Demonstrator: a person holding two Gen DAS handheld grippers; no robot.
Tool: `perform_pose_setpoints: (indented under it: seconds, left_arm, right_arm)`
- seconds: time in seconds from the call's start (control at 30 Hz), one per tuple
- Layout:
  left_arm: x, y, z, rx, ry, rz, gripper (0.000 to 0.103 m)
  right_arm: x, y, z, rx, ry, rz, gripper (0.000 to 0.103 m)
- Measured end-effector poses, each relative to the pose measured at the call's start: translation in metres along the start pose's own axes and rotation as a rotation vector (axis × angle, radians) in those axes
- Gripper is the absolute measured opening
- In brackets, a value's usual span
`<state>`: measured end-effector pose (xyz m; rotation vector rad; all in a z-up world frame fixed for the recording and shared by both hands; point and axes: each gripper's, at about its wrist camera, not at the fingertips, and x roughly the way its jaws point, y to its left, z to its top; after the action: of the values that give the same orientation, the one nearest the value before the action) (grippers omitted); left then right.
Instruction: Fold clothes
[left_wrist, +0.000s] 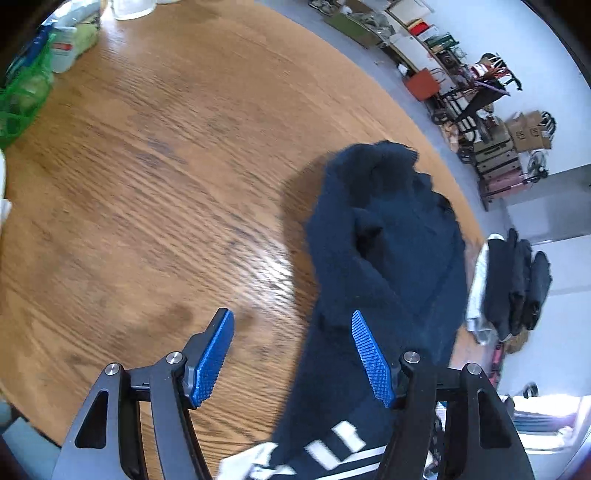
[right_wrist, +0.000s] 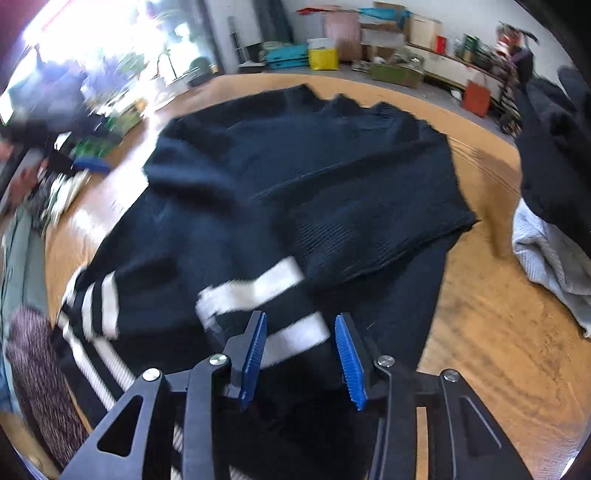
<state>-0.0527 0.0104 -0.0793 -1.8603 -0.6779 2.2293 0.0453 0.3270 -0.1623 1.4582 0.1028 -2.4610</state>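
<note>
A navy knit sweater (right_wrist: 295, 177) with white stripes (right_wrist: 255, 288) lies spread on the round wooden table (right_wrist: 491, 343), its upper part folded over the lower. My right gripper (right_wrist: 301, 360) hangs just above the striped part, open, with cloth below the blue pads but not pinched. In the left wrist view the same sweater (left_wrist: 384, 236) runs along the table's (left_wrist: 147, 184) right side. My left gripper (left_wrist: 295, 356) stands wide open over the sweater's left edge, one finger over bare wood and the other over the cloth, holding nothing.
A green mesh bag (left_wrist: 22, 96) and a plastic bottle (left_wrist: 64, 51) sit at the table's far left. Stacked dark clothes (left_wrist: 517, 284) lie beyond the right edge. A pale grey garment (right_wrist: 550, 258) under dark clothes (right_wrist: 554, 147) lies at the right. Boxes and bags line the far wall.
</note>
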Motion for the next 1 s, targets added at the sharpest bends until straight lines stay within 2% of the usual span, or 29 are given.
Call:
perform_pose_setpoints:
  seconds: [0.13,0.27,0.4,0.57,0.67,0.7,0.73,0.77,0.8,0.87,0.9,0.93,1.0]
  left_arm:
    - [0.004,0.004,-0.001,-0.02,0.01,-0.014,0.067]
    - [0.009,0.001,0.003,-0.043,0.0,-0.043,0.067]
    - [0.009,-0.003,0.021,-0.101,-0.058,-0.061,0.067]
    - [0.014,-0.021,0.051,-0.1,-0.111,-0.012,0.067]
    - [0.025,-0.035,0.068,-0.074,-0.142,0.006,0.067]
    - [0.031,-0.042,0.073,-0.053,-0.159,0.029,0.067]
    - [0.038,-0.048,0.077,-0.025,-0.166,0.069,0.066]
    - [0.045,-0.053,0.079,-0.007,-0.154,0.095,0.059]
    - [0.053,-0.057,0.081,0.012,-0.142,0.122,0.044]
    - [0.067,-0.065,0.084,0.047,-0.119,0.17,0.028]
    - [0.071,-0.067,0.084,0.069,-0.109,0.191,0.013]
    - [0.075,-0.07,0.083,0.099,-0.1,0.212,0.008]
    - [0.079,-0.077,0.081,0.128,-0.1,0.226,0.006]
  right_arm:
    - [-0.011,0.023,-0.02,-0.095,0.006,-0.03,0.044]
    - [-0.024,0.0,-0.013,0.04,-0.056,0.023,0.048]
    - [-0.019,-0.019,0.002,0.116,-0.08,0.062,0.046]
    - [0.005,-0.012,0.01,0.112,-0.038,0.104,0.037]
    - [0.011,-0.005,0.007,0.097,-0.032,0.074,0.022]
    - [0.009,-0.005,0.007,0.109,-0.044,0.08,0.011]
    - [0.003,-0.006,0.006,0.127,-0.064,0.086,0.01]
    - [-0.004,-0.006,0.005,0.141,-0.086,0.089,0.009]
    - [-0.013,-0.005,0.003,0.142,-0.111,0.086,0.008]
    - [-0.034,-0.003,0.0,0.149,-0.161,0.086,0.007]
    - [-0.046,-0.002,-0.002,0.16,-0.187,0.087,0.007]
    - [-0.06,-0.002,-0.005,0.173,-0.214,0.09,0.007]
    - [-0.083,-0.003,-0.011,0.205,-0.257,0.101,0.007]
